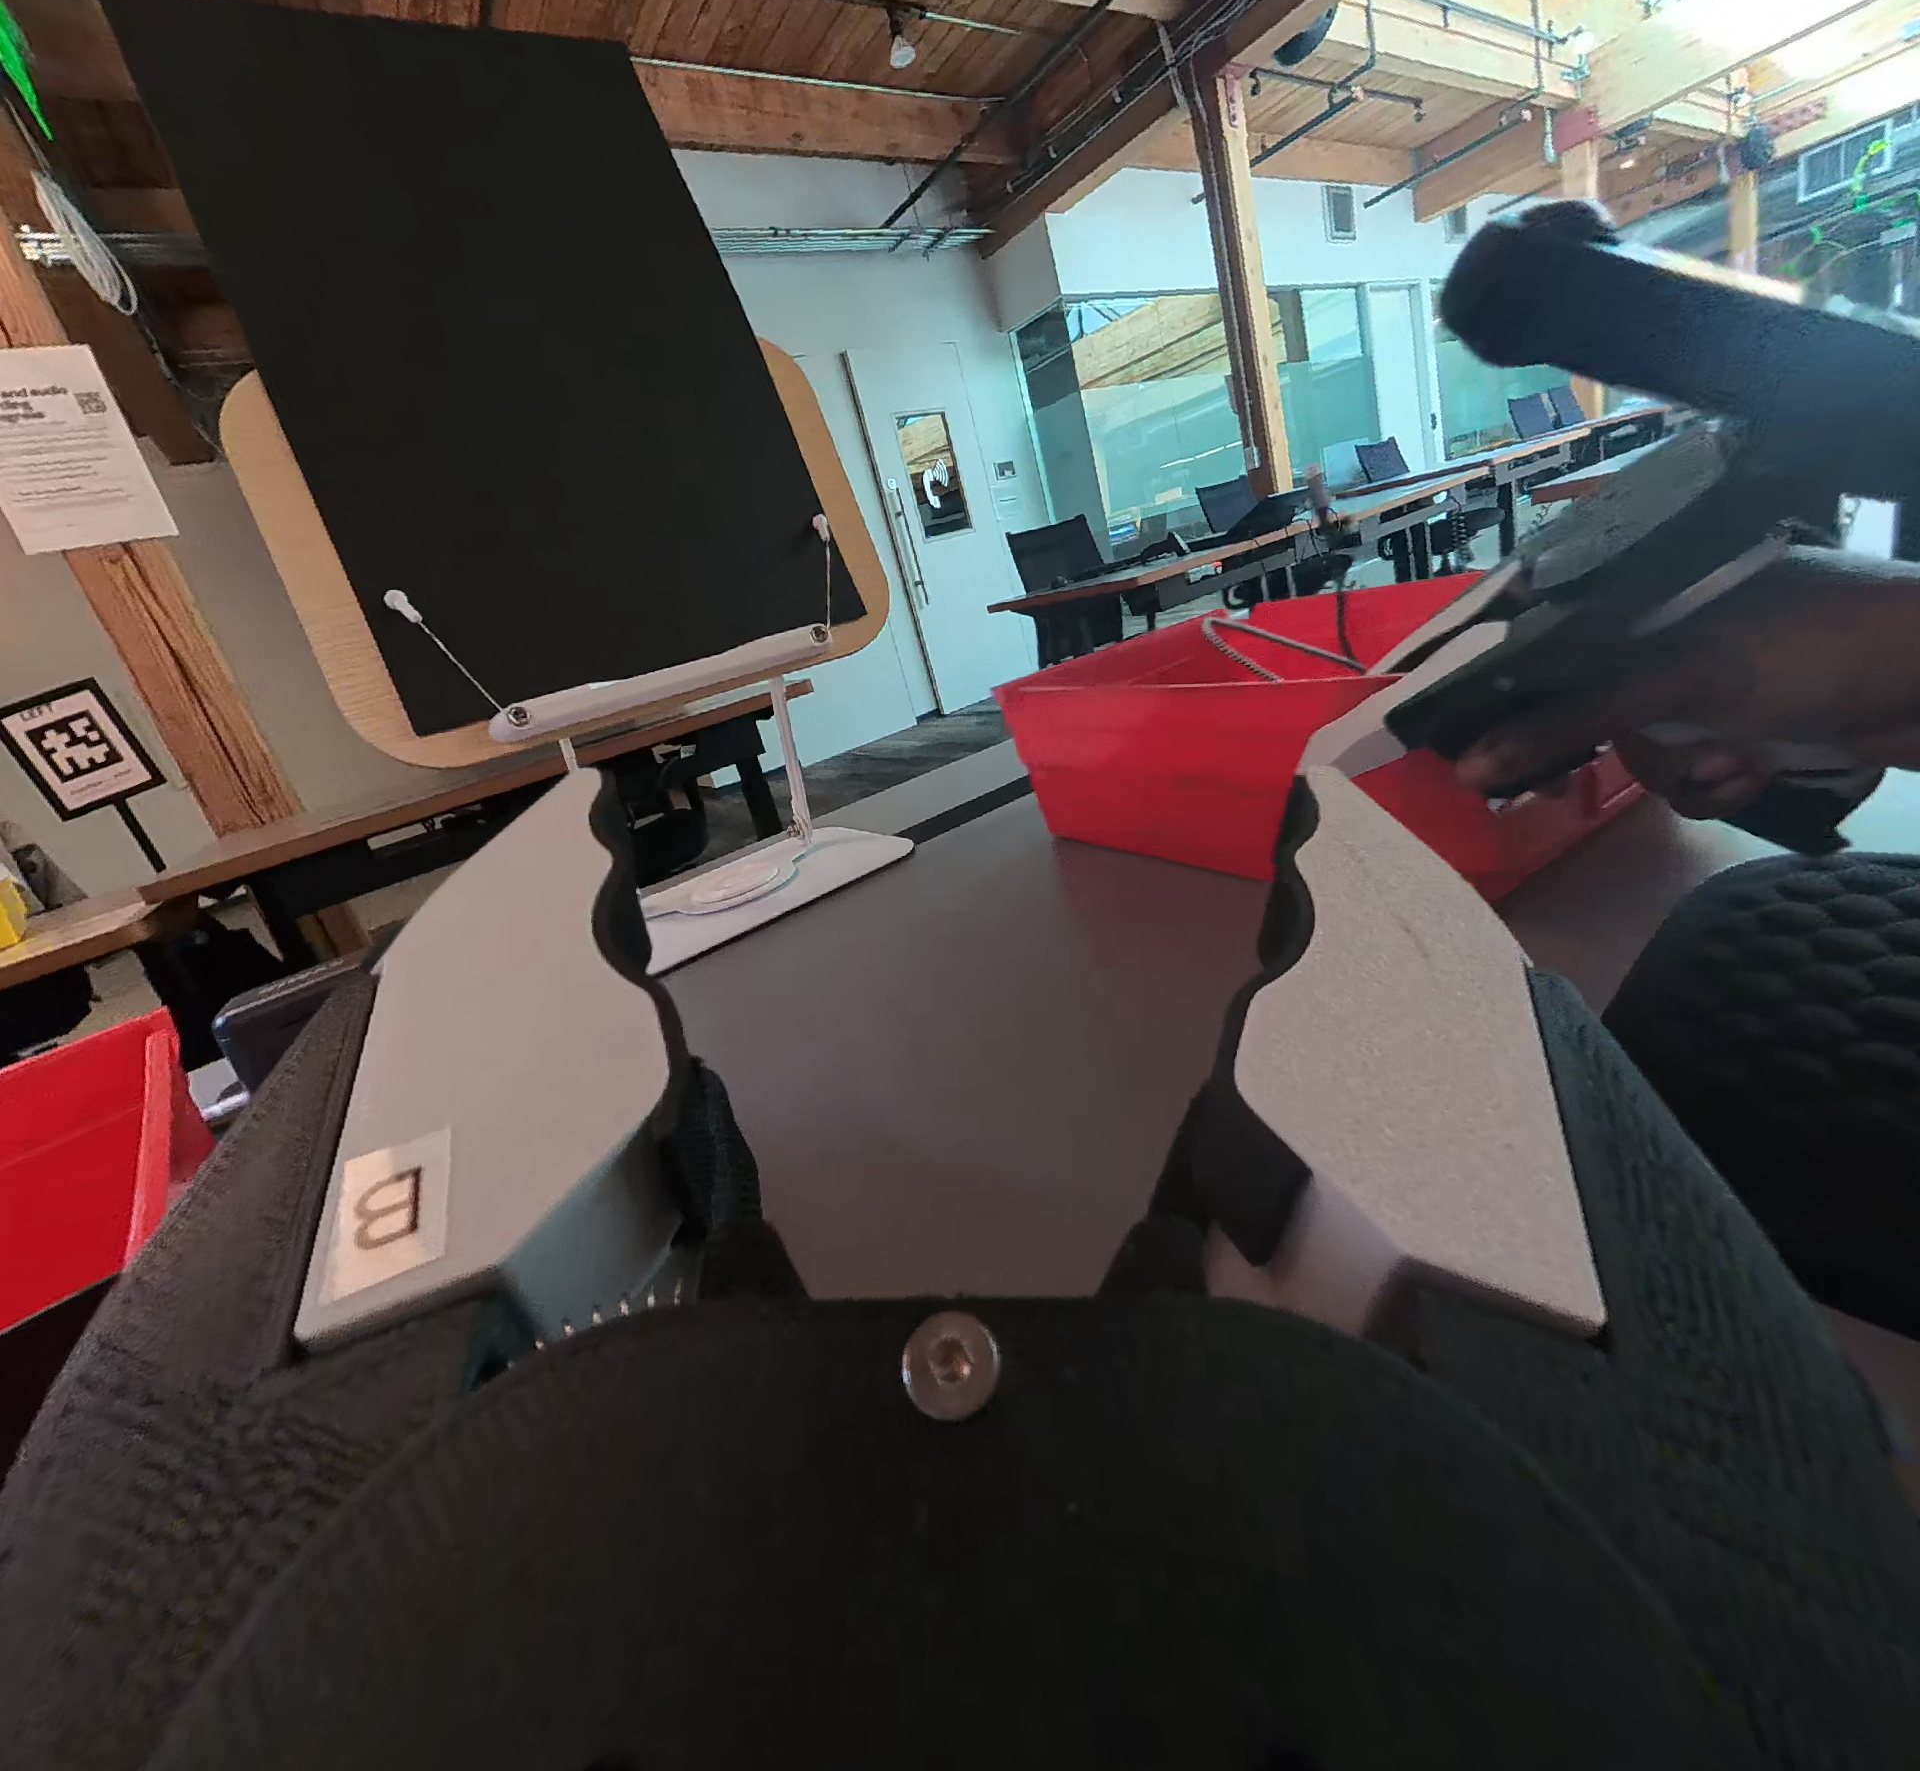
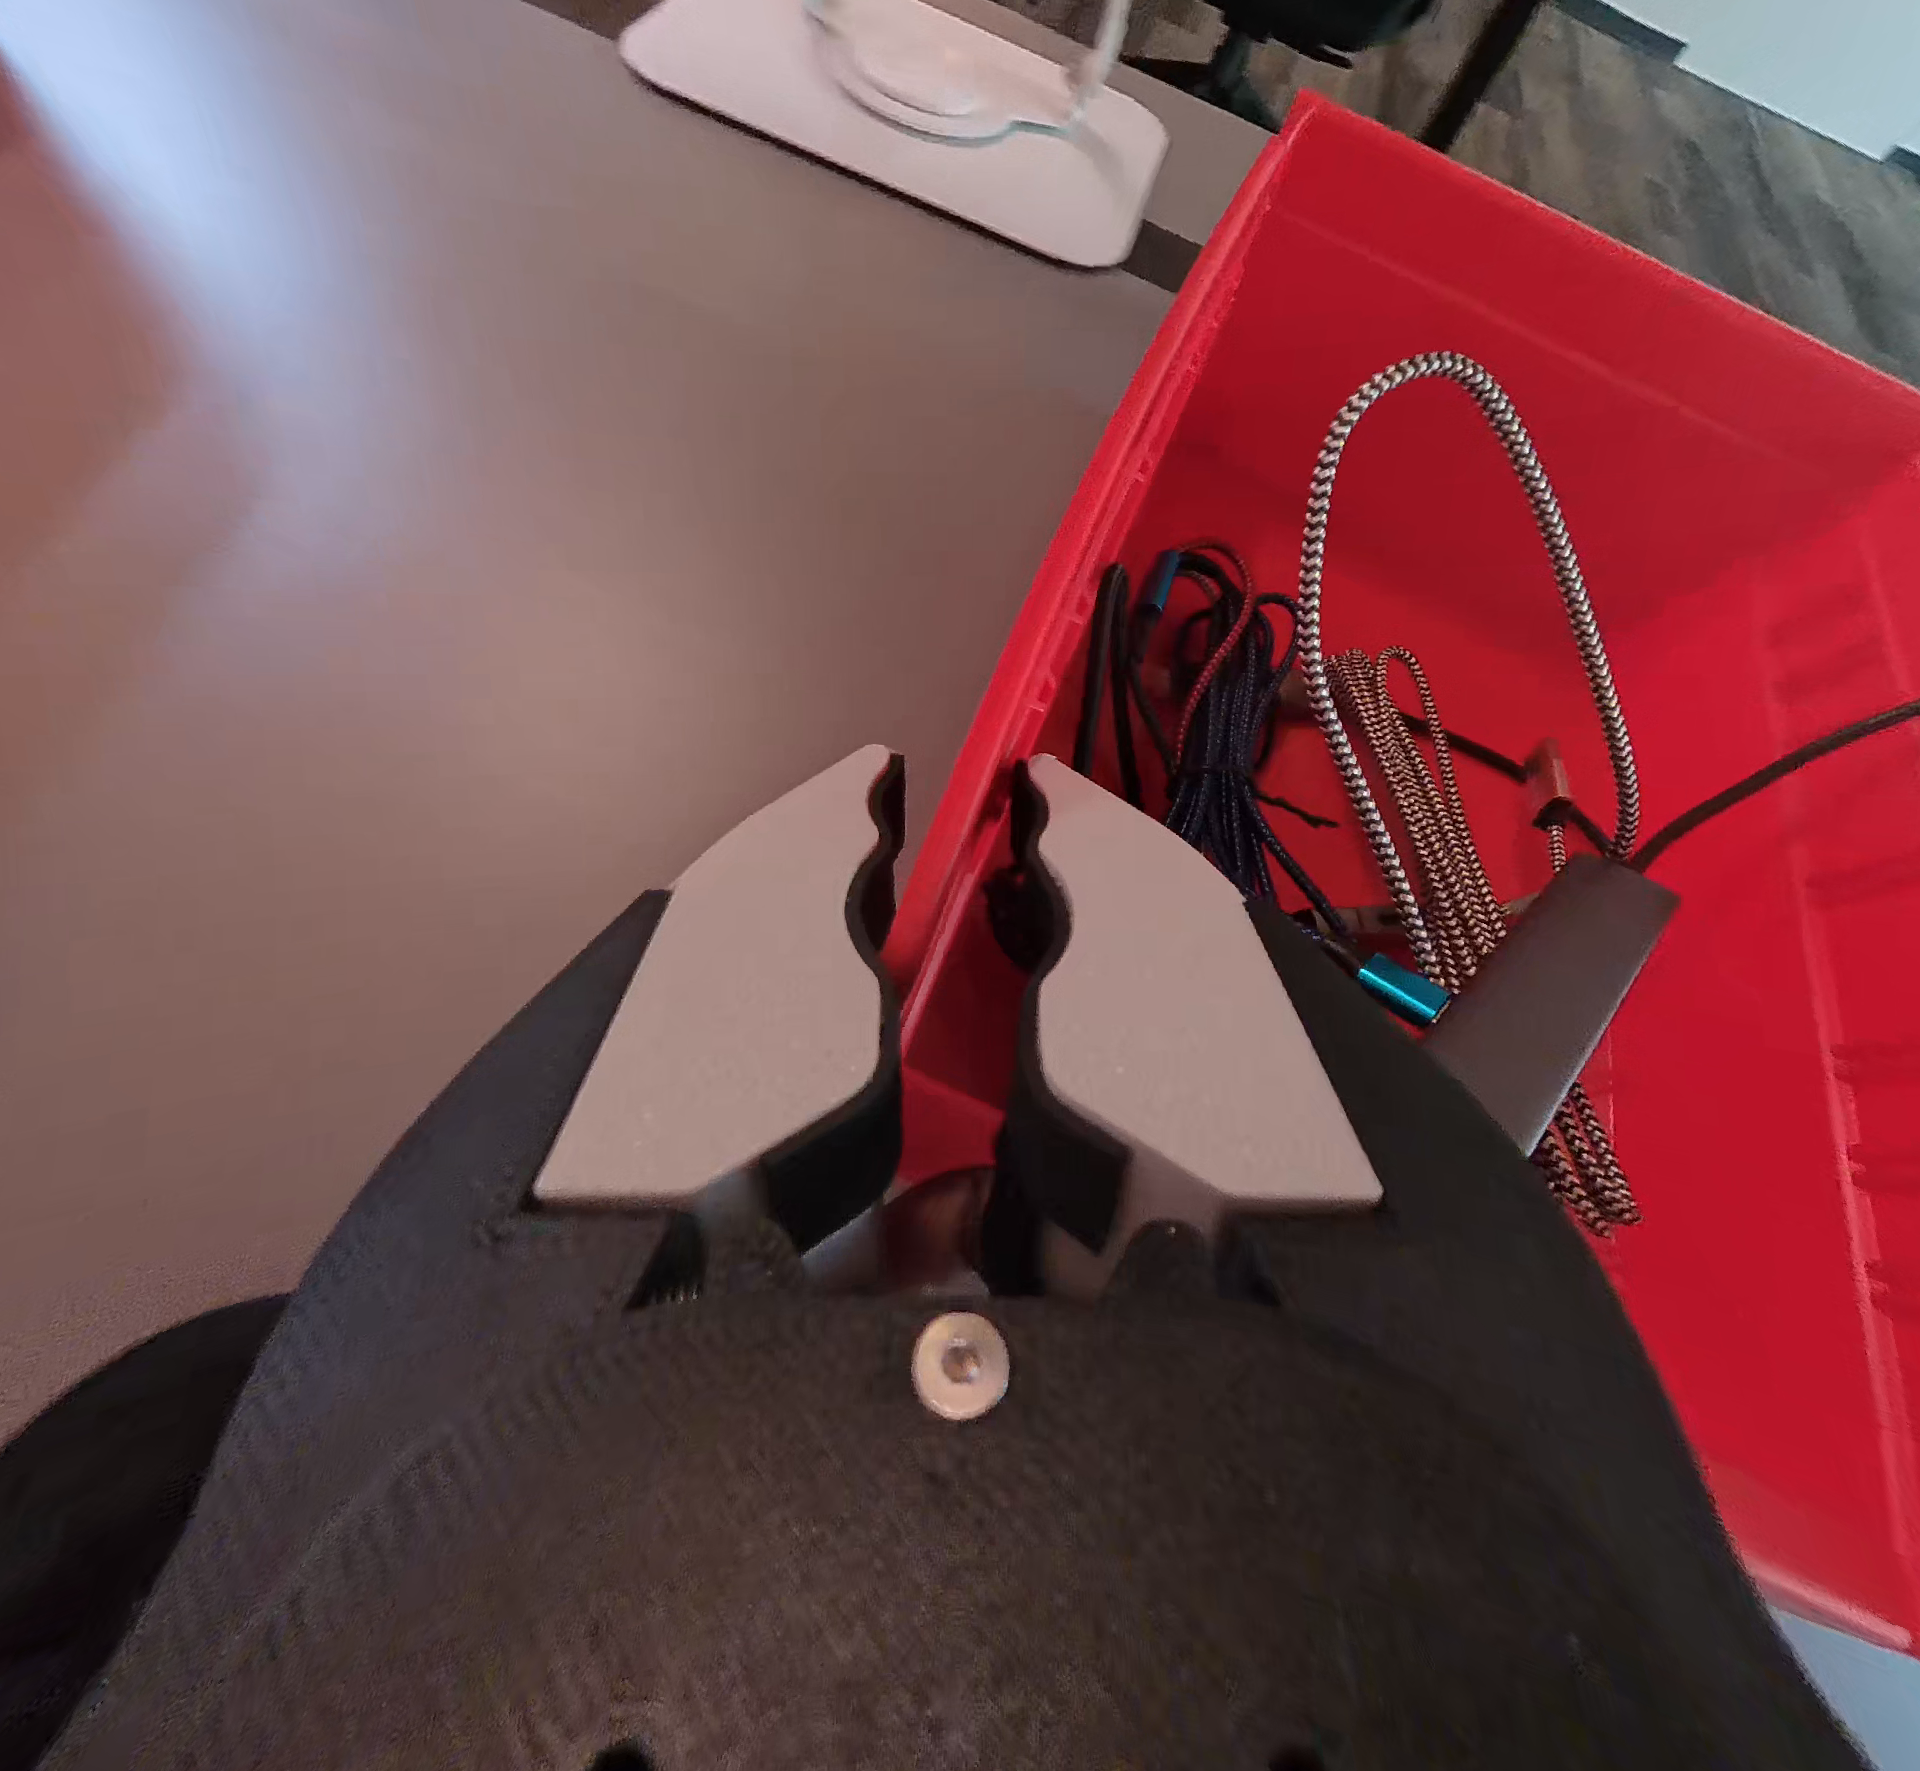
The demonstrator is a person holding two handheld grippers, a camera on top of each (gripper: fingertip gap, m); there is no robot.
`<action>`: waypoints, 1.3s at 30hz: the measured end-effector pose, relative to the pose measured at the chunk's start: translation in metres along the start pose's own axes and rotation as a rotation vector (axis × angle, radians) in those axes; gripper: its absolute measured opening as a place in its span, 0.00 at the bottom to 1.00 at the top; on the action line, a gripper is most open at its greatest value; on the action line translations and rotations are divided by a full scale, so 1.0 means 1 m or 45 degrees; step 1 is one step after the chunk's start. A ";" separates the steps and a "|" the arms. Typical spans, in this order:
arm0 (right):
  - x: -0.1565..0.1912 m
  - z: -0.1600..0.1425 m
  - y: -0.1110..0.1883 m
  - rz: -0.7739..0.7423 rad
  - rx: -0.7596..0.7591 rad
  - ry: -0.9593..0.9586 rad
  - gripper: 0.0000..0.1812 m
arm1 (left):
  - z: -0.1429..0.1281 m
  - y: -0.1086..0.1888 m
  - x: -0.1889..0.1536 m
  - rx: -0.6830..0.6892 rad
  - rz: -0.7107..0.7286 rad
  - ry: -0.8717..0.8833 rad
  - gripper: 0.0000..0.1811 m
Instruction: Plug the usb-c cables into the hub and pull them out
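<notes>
A red bin on the dark table holds a dark grey hub with a black lead, and several coiled cables: a white-and-black braided one, a brown braided one, a dark blue one and a teal plug. My right gripper hovers over the bin's left wall, jaws a narrow gap apart and empty. It also shows in the left wrist view, above the bin. My left gripper is wide open and empty over the bare table, left of the bin.
A book stand with a black board stands on a white base at the table's far edge, left of the bin. A second red bin sits at the near left. A hand holds the right gripper. To reach the white base in a straight line is about 35 cm for my right fingers, about 40 cm for my left.
</notes>
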State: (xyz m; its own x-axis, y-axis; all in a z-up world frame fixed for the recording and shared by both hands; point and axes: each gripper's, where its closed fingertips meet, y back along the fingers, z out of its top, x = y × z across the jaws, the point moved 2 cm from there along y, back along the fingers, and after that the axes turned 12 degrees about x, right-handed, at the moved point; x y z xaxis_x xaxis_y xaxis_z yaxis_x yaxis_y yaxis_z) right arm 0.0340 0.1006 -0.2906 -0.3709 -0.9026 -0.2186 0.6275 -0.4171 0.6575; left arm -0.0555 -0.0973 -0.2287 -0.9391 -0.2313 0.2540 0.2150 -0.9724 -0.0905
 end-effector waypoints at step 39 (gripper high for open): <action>0.324 0.074 0.017 0.779 -0.226 0.266 0.14 | -0.102 0.208 0.221 0.813 0.749 0.423 0.05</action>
State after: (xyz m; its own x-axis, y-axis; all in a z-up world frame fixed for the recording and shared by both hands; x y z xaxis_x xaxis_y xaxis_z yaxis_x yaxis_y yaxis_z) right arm -0.1259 -0.1913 -0.2966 0.2170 -0.9761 0.0093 0.7921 0.1816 0.5827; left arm -0.2458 -0.3478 -0.2900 -0.6394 -0.7680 0.0375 0.6950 -0.5564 0.4554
